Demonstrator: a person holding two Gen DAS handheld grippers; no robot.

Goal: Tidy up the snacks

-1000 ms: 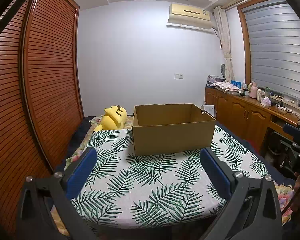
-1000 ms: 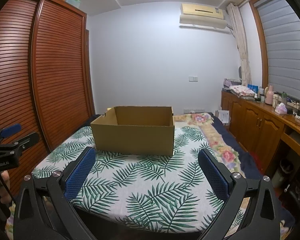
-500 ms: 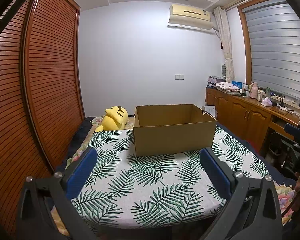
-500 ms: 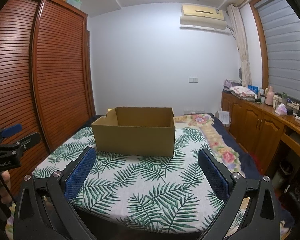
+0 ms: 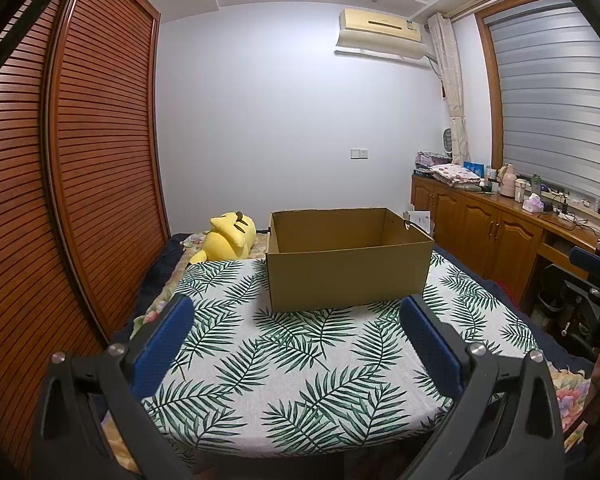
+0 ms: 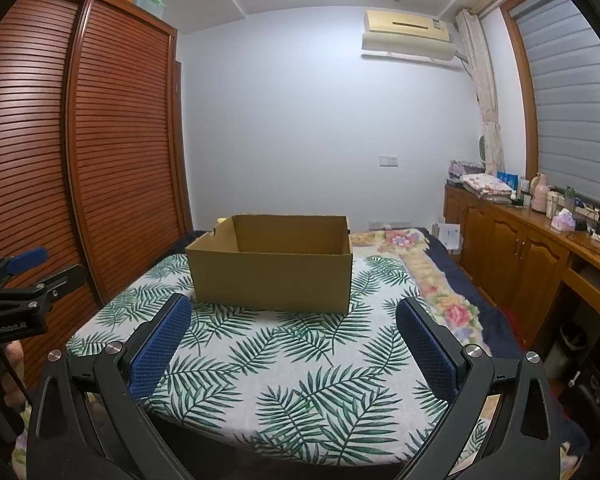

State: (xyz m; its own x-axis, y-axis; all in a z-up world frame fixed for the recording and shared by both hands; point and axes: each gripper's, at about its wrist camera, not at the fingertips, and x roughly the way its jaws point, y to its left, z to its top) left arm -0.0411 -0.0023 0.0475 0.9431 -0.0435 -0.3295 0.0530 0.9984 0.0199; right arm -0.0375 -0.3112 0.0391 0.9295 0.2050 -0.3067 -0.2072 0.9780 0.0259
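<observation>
An open brown cardboard box (image 5: 346, 268) (image 6: 272, 272) stands on the leaf-print cloth (image 5: 300, 360) (image 6: 292, 368) that covers the bed. Its inside floor is hidden from both views, and no snacks show. My left gripper (image 5: 298, 308) hovers open over the near part of the cloth, well short of the box, with nothing between its blue pads (image 5: 160, 344). My right gripper (image 6: 292, 310) is likewise open and empty, facing the box from the right. Each gripper shows at the edge of the other's view, the right one (image 5: 596, 280) and the left one (image 6: 20, 280).
A yellow plush toy (image 5: 230, 240) lies behind the box at the left. A slatted wooden wardrobe (image 5: 60, 200) runs along the left side. A wooden cabinet (image 6: 532, 248) with bottles and clutter lines the right wall. A floral quilt (image 6: 428, 276) shows right of the cloth.
</observation>
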